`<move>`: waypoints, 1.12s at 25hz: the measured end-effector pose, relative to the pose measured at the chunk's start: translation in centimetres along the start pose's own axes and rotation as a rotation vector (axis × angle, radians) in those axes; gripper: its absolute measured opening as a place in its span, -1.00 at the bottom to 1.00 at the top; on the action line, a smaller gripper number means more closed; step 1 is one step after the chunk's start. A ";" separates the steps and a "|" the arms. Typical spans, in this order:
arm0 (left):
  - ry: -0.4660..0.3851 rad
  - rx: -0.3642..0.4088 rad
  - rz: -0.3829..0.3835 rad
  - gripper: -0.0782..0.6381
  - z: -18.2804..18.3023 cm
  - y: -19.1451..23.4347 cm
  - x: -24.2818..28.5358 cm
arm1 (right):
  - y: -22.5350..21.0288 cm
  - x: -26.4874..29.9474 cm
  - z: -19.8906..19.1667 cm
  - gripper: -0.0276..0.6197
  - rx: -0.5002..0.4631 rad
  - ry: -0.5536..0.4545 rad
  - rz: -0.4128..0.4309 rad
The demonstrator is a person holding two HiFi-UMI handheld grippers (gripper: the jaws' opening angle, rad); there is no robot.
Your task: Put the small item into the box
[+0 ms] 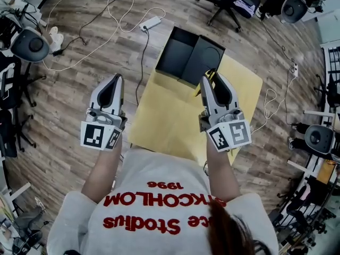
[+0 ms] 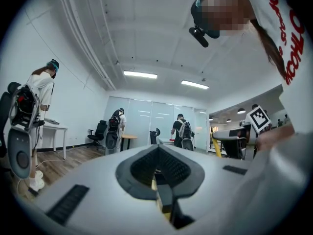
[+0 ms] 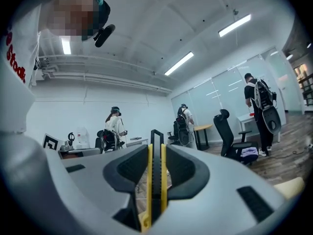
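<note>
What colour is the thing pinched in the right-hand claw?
The item is yellow with a black middle strip; clearest in the right gripper view.

Wood plank floor (image 1: pixel 69 105) all over, with a corded white power strip (image 1: pixel 151 23) up top, a black office chair (image 1: pixel 226 1) at upper right and a yellow table (image 1: pixel 164 126) mid-frame. White walls (image 2: pixel 80 89), strip lights (image 2: pixel 140 74) on the ceiling (image 2: pixel 146 28), a glass partition (image 2: pixel 146 119) at the back and a white desk (image 2: pixel 55 128) far left.
</note>
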State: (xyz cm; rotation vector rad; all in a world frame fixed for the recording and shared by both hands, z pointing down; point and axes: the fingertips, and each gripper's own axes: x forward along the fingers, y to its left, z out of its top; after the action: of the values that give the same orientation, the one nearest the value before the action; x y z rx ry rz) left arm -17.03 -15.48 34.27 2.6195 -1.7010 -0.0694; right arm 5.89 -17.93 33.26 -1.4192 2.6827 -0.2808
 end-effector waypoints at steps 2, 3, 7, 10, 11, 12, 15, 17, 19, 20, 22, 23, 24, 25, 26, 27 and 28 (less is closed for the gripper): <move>0.011 -0.006 -0.002 -0.76 -0.6 0.4 0.4 | -0.1 1.2 -0.4 -0.55 0.010 0.002 0.007; 0.016 -0.008 -0.001 -0.76 -0.9 0.6 0.6 | -0.1 1.9 -0.6 -0.55 0.014 0.004 0.010; 0.039 -0.017 0.000 -0.76 -2.2 1.3 1.5 | -0.8 4.8 -1.8 -0.55 0.026 0.018 0.016; 0.056 -0.024 -0.004 -0.76 -3.1 1.6 2.2 | -1.8 7.2 -3.3 -0.55 0.038 0.033 0.016; 0.061 -0.026 -0.007 -0.76 -3.4 1.7 2.5 | -2.1 8.0 -4.0 -0.55 0.043 0.041 0.015; 0.067 -0.029 -0.009 -0.76 -3.7 1.7 2.7 | -2.5 8.9 -4.8 -0.55 0.045 0.052 0.014; 0.078 -0.038 -0.013 -0.76 -4.3 1.9 3.4 | -3.8 11.4 -7.9 -0.55 0.049 0.114 0.005; 0.081 -0.045 -0.016 -0.76 -4.6 1.9 3.7 | -4.4 12.8 -10.2 -0.55 0.052 0.172 0.002; 0.085 -0.050 -0.019 -0.76 -5.1 1.8 3.8 | -4.9 13.7 -12.6 -0.55 0.043 0.243 -0.010; 0.088 -0.053 -0.019 -0.76 -5.3 1.8 3.8 | -5.2 13.9 -13.7 -0.55 0.034 0.281 -0.019; 0.097 -0.060 -0.017 -0.76 -5.8 1.9 3.6 | -5.4 14.1 -15.5 -0.55 0.021 0.356 -0.032; 0.101 -0.063 -0.015 -0.76 -5.9 2.1 3.6 | -5.4 14.2 -16.2 -0.55 0.020 0.383 -0.034; 0.105 -0.066 -0.013 -0.76 -6.1 2.2 3.6 | -5.5 14.3 -16.6 -0.55 0.019 0.400 -0.034; 0.109 -0.067 -0.011 -0.76 -6.2 2.3 3.6 | -5.5 14.4 -16.8 -0.55 0.015 0.412 -0.034; 0.112 -0.067 -0.010 -0.76 -6.3 2.4 3.6 | -5.5 14.5 -16.9 -0.55 0.005 0.423 -0.033; 0.115 -0.067 -0.010 -0.76 -6.4 2.5 3.6 | -5.5 14.7 -17.0 -0.55 -0.012 0.438 -0.031; 0.117 -0.067 -0.010 -0.76 -6.6 2.5 3.6 | -5.5 14.9 -17.2 -0.55 -0.031 0.456 -0.028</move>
State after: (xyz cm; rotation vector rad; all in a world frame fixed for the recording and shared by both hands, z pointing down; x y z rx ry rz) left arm -17.55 -19.83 40.82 2.5305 -1.6191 0.0261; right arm -0.95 -31.22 51.24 -1.5628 3.0272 -0.6390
